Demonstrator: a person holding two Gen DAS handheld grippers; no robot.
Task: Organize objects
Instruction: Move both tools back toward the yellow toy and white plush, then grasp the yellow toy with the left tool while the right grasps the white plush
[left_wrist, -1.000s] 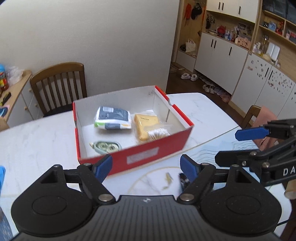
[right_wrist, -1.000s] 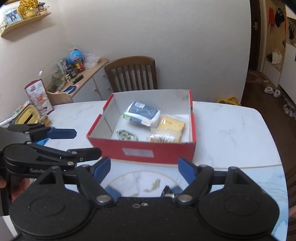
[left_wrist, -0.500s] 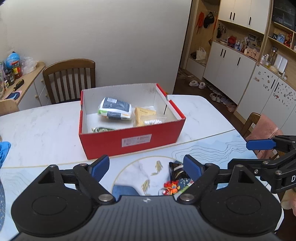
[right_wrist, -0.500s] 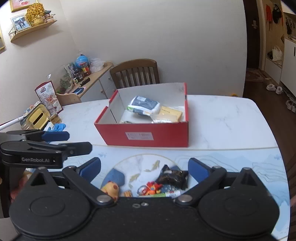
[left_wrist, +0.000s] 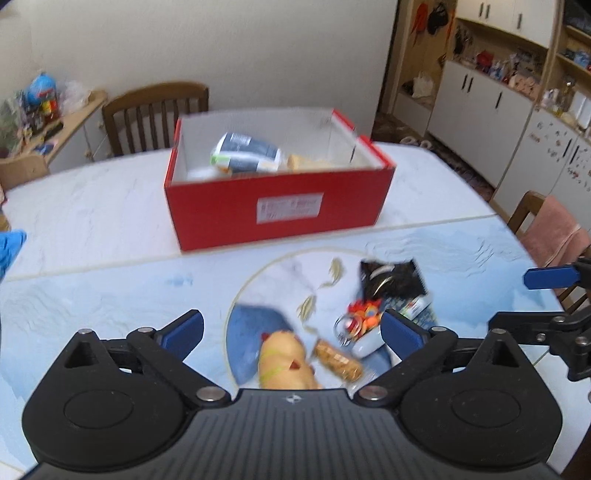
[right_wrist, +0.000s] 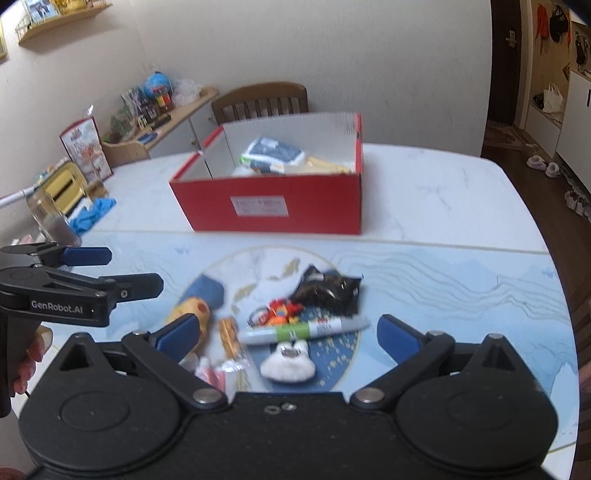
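From the left wrist, the left gripper (left_wrist: 291, 330) had just been opening and stood wide, nothing between its pads. The red box (left_wrist: 280, 212) sat on the table (left_wrist: 85, 206); nearer than it lay a yellow toy (left_wrist: 284, 360), a snack bar (left_wrist: 338, 360) and a black packet (left_wrist: 393, 280), all blurred.

From the right wrist, the right gripper (right_wrist: 288, 336) gaped wide and empty. In front of the red box (right_wrist: 273, 203) lay a green marker (right_wrist: 303, 330), a white fluffy thing (right_wrist: 288, 363), perhaps a plush, and the black packet (right_wrist: 328, 291).
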